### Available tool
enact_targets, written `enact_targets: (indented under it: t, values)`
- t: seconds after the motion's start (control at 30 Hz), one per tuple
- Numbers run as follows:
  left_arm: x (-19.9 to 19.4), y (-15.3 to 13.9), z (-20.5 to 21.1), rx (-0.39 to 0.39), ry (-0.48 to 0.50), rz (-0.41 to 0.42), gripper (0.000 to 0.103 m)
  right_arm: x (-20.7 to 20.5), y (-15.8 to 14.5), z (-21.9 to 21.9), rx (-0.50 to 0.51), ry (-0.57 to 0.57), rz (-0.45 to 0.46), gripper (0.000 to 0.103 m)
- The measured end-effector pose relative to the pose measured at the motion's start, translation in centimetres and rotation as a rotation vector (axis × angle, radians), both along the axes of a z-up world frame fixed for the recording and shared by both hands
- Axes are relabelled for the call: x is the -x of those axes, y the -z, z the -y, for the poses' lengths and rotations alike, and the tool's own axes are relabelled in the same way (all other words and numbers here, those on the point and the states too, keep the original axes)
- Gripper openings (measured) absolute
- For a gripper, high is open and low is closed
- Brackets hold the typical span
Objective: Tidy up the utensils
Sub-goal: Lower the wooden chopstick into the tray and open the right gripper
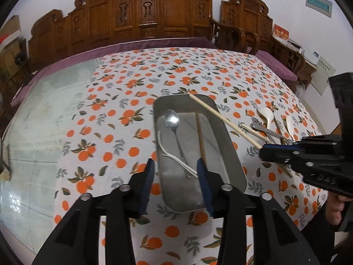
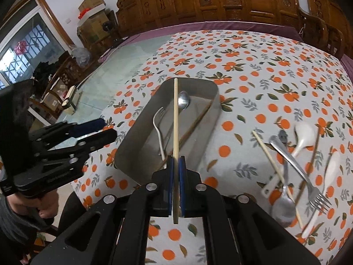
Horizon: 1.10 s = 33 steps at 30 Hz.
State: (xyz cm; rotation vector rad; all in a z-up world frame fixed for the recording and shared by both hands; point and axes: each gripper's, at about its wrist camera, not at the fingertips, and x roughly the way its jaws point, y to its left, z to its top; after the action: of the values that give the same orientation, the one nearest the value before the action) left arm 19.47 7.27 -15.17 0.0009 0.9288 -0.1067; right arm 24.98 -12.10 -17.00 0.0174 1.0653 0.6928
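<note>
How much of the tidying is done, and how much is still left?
Done: a metal spoon, a white fork and a brown chopstick lie in the metal tray. In hand: the right gripper holds a pale chopstick over it. Left: the pile of utensils on the tablecloth.

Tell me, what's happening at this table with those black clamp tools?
A person is sorting cutlery into a grey metal tray on an orange-print tablecloth. The right gripper is shut on a pale wooden chopstick, held over the tray. The left gripper hovers open at the tray's near end. A steel spoon, a white fork and a dark chopstick lie inside; more utensils wait in a pile alongside.
</note>
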Motion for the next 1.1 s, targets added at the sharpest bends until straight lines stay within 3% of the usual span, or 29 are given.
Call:
enact_targets:
  t: [0.53, 0.87, 1.1]
  values:
    - [0.8, -1.1, -4.4, 0.000, -0.068, 0.030, 0.083, -2.9, 4.9, -6.0, 0.060, 0.015, -0.084, 0.006]
    - [1.1, -1.8, -4.9, -0.016, -0.098, 0.049, 0.085, -2.9, 5.3, -6.9, 0.044, -0.017, -0.067, 0.010]
    - [1.4, -1.9, -3.6, -0.012, -0.088, 0.051, 0.085, -1.7, 2.3, -3.8, 0.006, -0.020, 0.025, 0.010]
